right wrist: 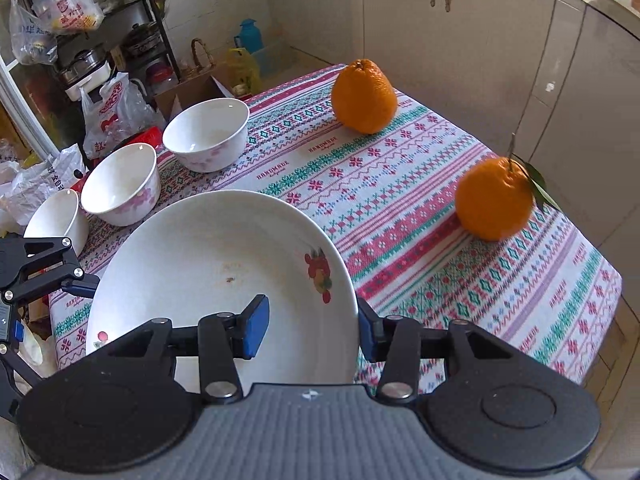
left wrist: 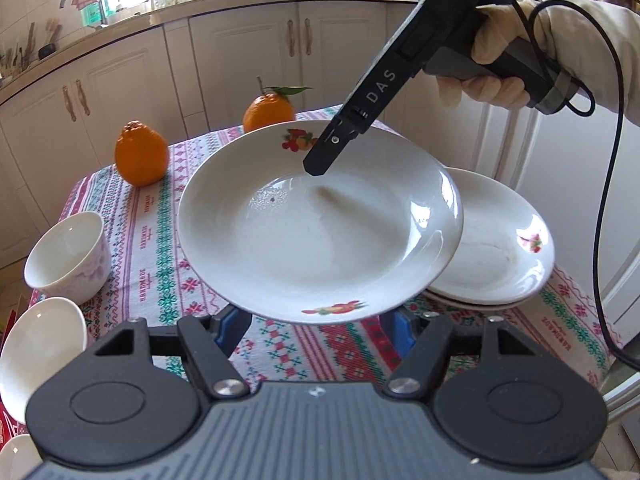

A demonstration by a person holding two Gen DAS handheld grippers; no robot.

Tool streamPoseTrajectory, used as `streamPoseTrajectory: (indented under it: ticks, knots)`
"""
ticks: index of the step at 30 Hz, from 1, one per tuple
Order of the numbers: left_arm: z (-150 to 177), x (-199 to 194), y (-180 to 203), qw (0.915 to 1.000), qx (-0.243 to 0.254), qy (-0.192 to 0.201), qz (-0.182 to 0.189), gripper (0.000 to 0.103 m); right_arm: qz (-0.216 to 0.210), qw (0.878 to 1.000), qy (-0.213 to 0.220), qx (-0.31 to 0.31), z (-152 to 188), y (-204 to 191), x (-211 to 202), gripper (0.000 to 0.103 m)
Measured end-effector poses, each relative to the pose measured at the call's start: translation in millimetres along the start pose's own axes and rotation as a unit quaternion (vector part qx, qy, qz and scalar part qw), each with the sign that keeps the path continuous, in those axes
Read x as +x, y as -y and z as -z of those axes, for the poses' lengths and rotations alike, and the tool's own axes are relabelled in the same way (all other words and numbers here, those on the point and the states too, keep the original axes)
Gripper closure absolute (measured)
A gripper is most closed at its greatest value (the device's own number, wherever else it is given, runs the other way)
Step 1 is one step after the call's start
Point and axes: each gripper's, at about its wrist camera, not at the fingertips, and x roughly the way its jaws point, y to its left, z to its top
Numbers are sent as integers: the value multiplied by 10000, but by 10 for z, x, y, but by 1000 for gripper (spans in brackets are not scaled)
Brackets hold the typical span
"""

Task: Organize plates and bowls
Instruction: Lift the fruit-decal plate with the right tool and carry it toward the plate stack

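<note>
Kitchen cabinets (left wrist: 224, 52) stand behind a table under a patterned tablecloth (right wrist: 400, 208). Above the cloth, a white plate (left wrist: 312, 232) with fruit decals is lifted clear of the surface, beside and partly over a stack of plates (left wrist: 504, 240) at the table's right edge. The right gripper (right wrist: 312, 330) has the plate's rim between its blue pads (right wrist: 256, 328), jaws narrowly set and gripping. The left gripper (left wrist: 316, 330) sits at the near rim, its pads hidden beneath the plate; hold cannot be confirmed. Three white bowls (right wrist: 206, 134) line the table's left edge. Two oranges (right wrist: 364, 96) rest on the far cloth, well apart from one another.
</note>
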Motion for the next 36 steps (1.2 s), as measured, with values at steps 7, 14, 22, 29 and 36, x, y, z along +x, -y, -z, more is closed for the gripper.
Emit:
streamPoseTrajectory:
  ticks: [7, 14, 22, 29, 36]
  knots:
    - [22, -26, 208, 9992, 324, 23, 253, 33, 205, 9993, 81, 298, 342, -24, -226, 52]
    - [28, -17, 413, 9966, 594, -19, 564, 33, 395, 9969, 162, 664, 706, -18, -410, 52]
    - [42, 47, 574, 9927, 782, -154, 900, 33, 512, 9932, 116, 1043, 1075, 29, -476, 52]
    - [9, 137, 644, 9910, 902, -206, 969, 33, 532, 9905, 96, 1268, 1262, 108, -462, 52]
    - [-31, 206, 656, 9902, 947, -235, 996, 33, 544, 9885, 30, 1412, 1381, 167, -416, 52]
